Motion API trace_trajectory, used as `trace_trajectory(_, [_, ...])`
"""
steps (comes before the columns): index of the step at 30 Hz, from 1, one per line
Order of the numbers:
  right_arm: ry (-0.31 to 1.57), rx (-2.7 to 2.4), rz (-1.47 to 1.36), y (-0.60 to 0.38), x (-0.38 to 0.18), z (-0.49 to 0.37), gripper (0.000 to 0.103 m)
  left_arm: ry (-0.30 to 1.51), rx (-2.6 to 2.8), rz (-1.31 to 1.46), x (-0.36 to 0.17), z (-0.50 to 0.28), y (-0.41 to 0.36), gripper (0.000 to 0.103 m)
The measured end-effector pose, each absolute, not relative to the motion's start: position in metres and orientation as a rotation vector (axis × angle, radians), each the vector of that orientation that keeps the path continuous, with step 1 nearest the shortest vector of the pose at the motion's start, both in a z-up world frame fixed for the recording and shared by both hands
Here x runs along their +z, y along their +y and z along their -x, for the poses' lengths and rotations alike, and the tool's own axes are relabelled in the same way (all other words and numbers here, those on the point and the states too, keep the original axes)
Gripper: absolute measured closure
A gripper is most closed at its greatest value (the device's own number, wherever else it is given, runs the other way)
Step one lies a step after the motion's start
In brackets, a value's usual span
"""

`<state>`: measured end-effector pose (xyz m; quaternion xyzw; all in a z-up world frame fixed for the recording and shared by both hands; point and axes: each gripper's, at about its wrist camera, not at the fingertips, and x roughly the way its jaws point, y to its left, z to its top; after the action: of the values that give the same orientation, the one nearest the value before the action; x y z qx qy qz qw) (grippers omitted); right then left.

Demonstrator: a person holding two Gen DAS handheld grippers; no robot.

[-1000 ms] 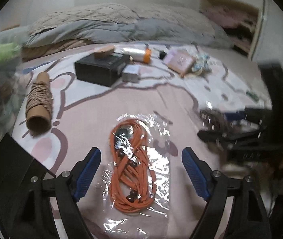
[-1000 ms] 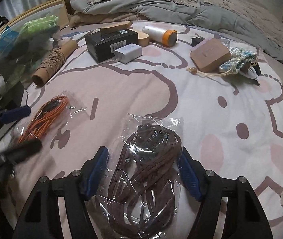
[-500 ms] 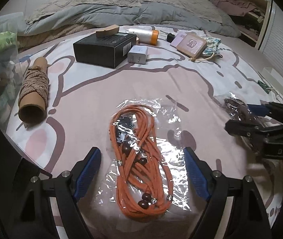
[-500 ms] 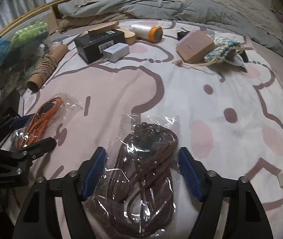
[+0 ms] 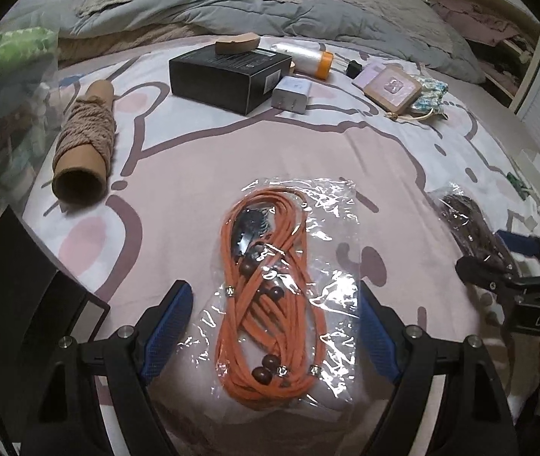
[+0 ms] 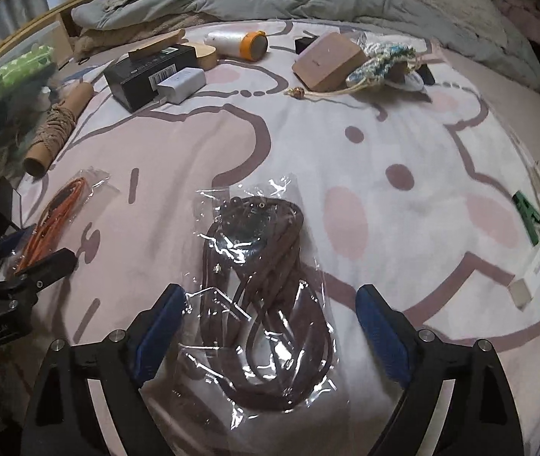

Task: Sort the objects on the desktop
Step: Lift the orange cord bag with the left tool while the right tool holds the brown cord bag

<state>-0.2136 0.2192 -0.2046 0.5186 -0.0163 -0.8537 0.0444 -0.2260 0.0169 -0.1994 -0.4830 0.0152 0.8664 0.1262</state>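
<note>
Left gripper (image 5: 273, 326): jaws wide, straddling the bagged orange cord (image 5: 270, 296) lying flat on the bed (image 5: 384, 159), pads clear of the bag's edges. Right gripper (image 6: 270, 326): jaws wide, either side of the bagged brown cord (image 6: 266, 304). Bare sheet separates both bags from the black box (image 5: 230, 72) and twine spool (image 5: 85, 136) beyond.
</note>
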Motion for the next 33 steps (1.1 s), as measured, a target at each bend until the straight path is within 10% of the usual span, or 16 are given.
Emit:
trace_trajectory(14, [-0.085,-2.611,-1.534,0.216,-0.202,0.211,0.033,-0.160,2.493,1.445,-0.196,0.235,0.010,0.004])
trace_trajectory(27, [-0.002,-2.662,-1.510,0.207,-0.204,0.213,0.033,0.088,2.598,1.400,-0.200,0.231,0.022,0.033])
trace_trajectory(33, [-0.040,-2.656,-1.508,0.210,-0.205,0.213,0.033,0.042,2.536,1.403,-0.200,0.227,0.022,0.018])
